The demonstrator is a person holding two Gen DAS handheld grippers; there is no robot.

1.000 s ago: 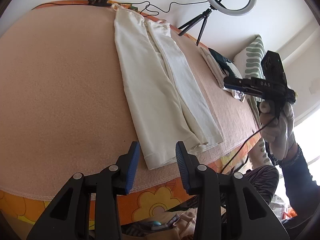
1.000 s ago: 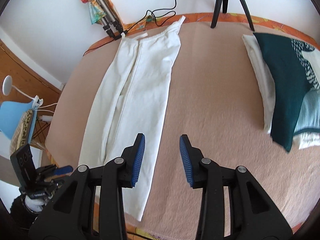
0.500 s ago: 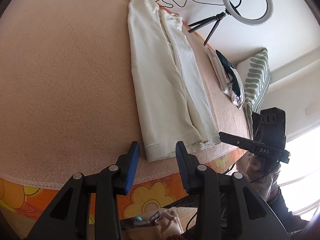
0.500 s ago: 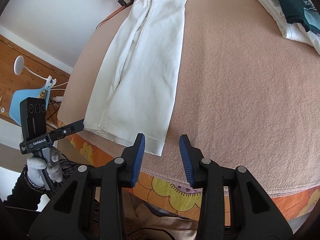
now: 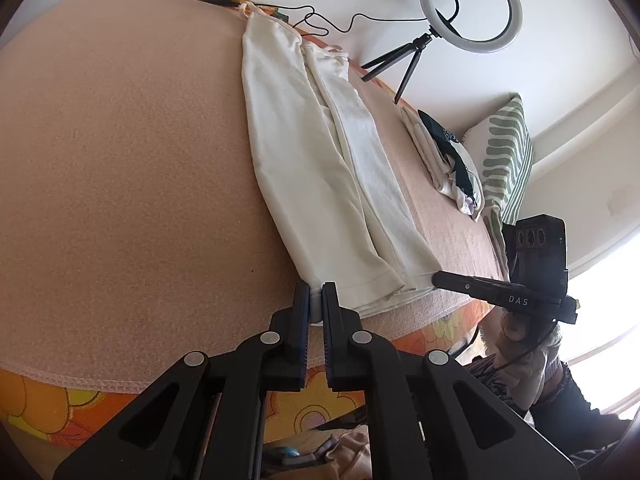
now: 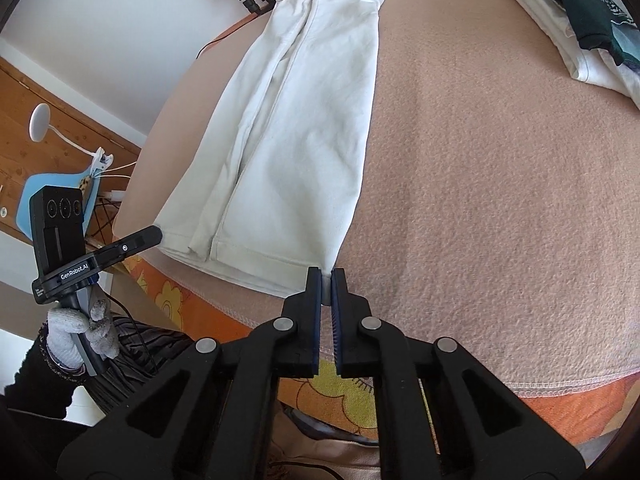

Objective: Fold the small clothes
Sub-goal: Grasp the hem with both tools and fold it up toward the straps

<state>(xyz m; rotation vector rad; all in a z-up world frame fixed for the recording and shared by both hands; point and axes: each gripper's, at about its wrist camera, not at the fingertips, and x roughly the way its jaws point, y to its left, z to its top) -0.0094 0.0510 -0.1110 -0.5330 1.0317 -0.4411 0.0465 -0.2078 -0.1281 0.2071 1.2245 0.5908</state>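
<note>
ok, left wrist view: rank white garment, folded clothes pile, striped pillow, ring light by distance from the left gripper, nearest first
1. white garment: its near hem corner is pinched in the left gripper, jaws shut.
2. folded clothes pile: right of the garment, farther up the bed.
3. striped pillow: just behind the pile, at the bed's right edge.
4. ring light: on a tripod by the far wall.

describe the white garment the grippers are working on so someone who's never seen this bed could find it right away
On the pink blanket covering the bed, the white garment lies stretched lengthwise, folded long and narrow, its near hem at the blanket's front edge. Unlike the stacked clothes topped by dark green, it is plain white, lies alone, and has both hem corners pinched.
</note>
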